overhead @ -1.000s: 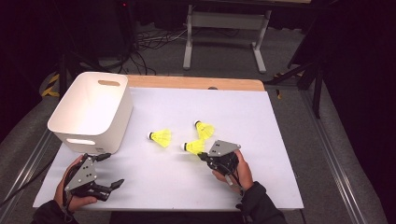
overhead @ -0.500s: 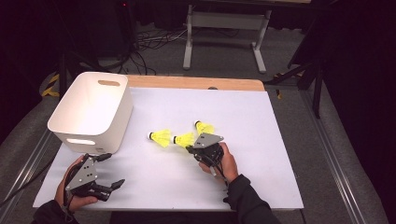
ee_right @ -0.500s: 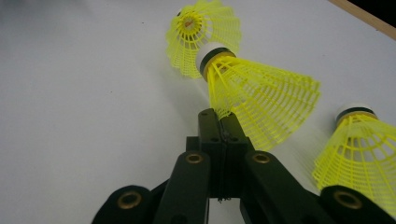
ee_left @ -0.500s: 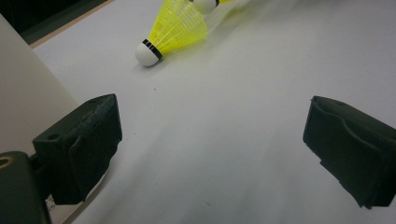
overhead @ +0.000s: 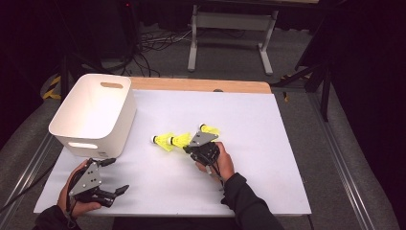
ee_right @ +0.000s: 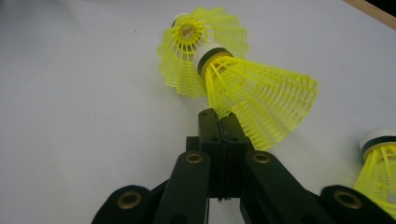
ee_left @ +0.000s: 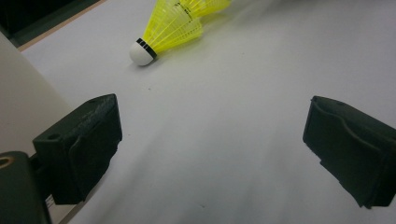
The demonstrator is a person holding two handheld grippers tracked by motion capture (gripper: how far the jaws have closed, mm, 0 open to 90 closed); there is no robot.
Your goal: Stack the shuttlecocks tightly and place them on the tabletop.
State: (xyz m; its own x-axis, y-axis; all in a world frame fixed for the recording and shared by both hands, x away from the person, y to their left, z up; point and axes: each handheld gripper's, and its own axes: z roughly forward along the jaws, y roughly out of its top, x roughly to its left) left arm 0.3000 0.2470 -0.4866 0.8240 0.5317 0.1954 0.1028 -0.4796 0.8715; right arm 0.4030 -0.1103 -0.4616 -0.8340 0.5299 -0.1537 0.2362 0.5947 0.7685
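Right of the white bin, the middle shuttlecock hangs pinched by its skirt in the right gripper, jaws clamped, cork pointing binward; left gripper idles nearer it, jaws apart.

So the bin sits on the left side of the table, toward the far edge. To its right, around the middle, two shuttlecocks lie in a row: the left shuttlecock has the middle shuttlecock tucked right up against its right side. The third shuttlecock is a bit farther right and back. The right gripper is just in front of that middle one, at its skirt. The left gripper is at the near left corner, in front of the bin, well apart from the shuttlecocks.
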